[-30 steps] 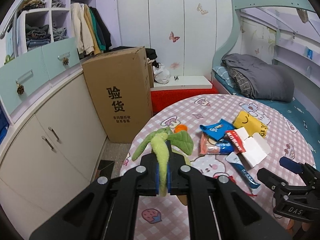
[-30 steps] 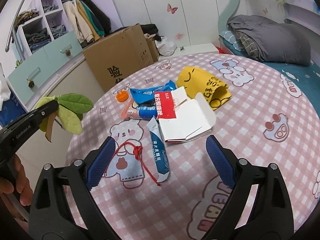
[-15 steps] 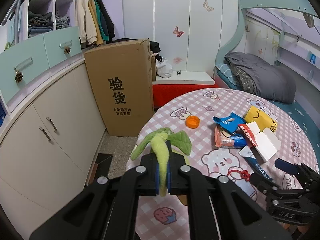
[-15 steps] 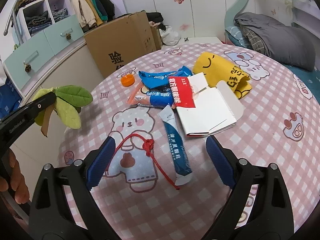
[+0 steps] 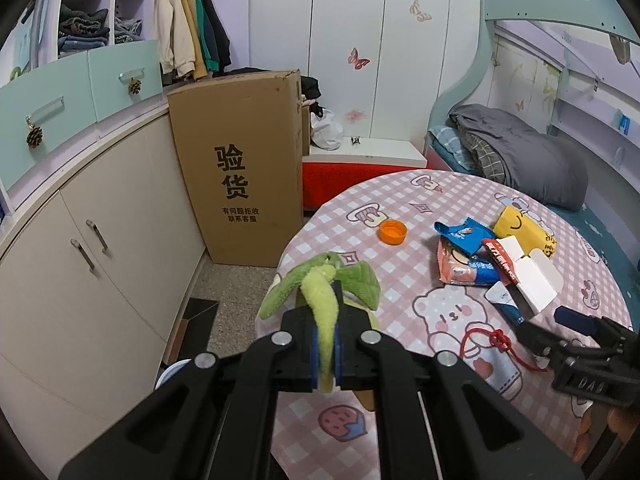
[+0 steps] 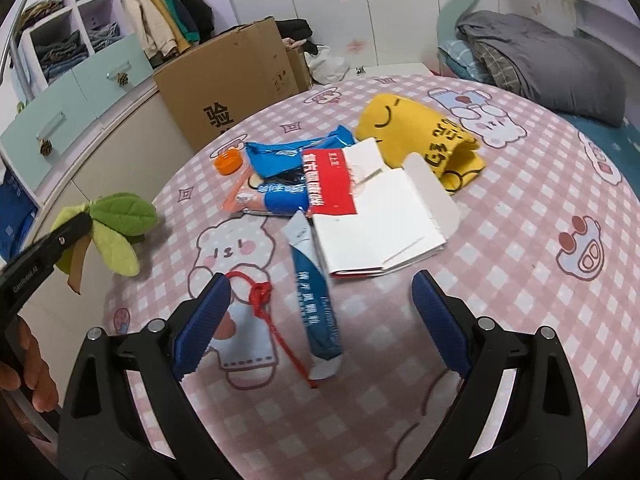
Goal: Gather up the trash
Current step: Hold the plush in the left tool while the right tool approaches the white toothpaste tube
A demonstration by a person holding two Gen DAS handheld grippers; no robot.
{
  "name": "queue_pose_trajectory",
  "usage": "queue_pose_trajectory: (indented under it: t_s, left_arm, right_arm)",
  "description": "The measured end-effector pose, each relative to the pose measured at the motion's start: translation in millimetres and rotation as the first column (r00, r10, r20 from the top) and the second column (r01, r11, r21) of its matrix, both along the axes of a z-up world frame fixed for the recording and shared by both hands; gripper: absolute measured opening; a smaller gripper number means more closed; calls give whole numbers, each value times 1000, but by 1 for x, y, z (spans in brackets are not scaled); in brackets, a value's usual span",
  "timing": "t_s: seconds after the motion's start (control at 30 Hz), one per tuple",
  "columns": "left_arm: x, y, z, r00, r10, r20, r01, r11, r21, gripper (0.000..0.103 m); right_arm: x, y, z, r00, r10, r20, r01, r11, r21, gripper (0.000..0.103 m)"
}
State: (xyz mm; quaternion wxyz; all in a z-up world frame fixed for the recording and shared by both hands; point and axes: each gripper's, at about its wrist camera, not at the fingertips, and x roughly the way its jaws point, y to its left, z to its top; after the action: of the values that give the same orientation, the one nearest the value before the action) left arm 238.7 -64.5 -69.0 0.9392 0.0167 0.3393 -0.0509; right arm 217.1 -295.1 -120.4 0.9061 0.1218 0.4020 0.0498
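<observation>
- A tall cardboard box [image 5: 244, 164] with printed black characters is seen at the left, standing on the floor against smooth cream cupboard doors [image 5: 100, 264].
- A fuzzy green plush leaf sprig [image 5: 320, 292] is clenched by its soft stem between the blue pads of the left gripper [image 5: 326, 344]; it is held in the air at the left rim of the table.
- The round table [image 6: 500, 320] is covered by a pink checked cloth printed with cartoon bears.
- A small round orange plastic cap [image 6: 228, 161] is lying near the table's far-left rim.
- A knotted red cord [image 6: 262, 300] is lying on the cloth beside a long, flat blue sachet [image 6: 316, 304].
- Crinkled blue snack wrappers [image 6: 280, 172], a red-and-white flattened paper carton [image 6: 372, 216] and a yellow bag [image 6: 420, 132] are piled in the middle, touching one another.
- The right gripper [image 6: 320, 312] is held released above the cord and sachet, its ribbed blue pads wide apart and nothing between them.
</observation>
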Motion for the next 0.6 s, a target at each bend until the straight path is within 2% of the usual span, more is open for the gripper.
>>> queue_pose_trajectory:
  t_s: [0.3,0.6]
  left_arm:
    - [1,-1,-2,1000,-21,0,21,1000,-8,5]
    - [0,-1,-2,999,-45,0,45,999,-13,5]
  right_arm:
    - [-3,-11,1,1000,-28,-4,28,999,-35,90]
    - [-5,18,-2,999,22,-38,-27,991,-129,90]
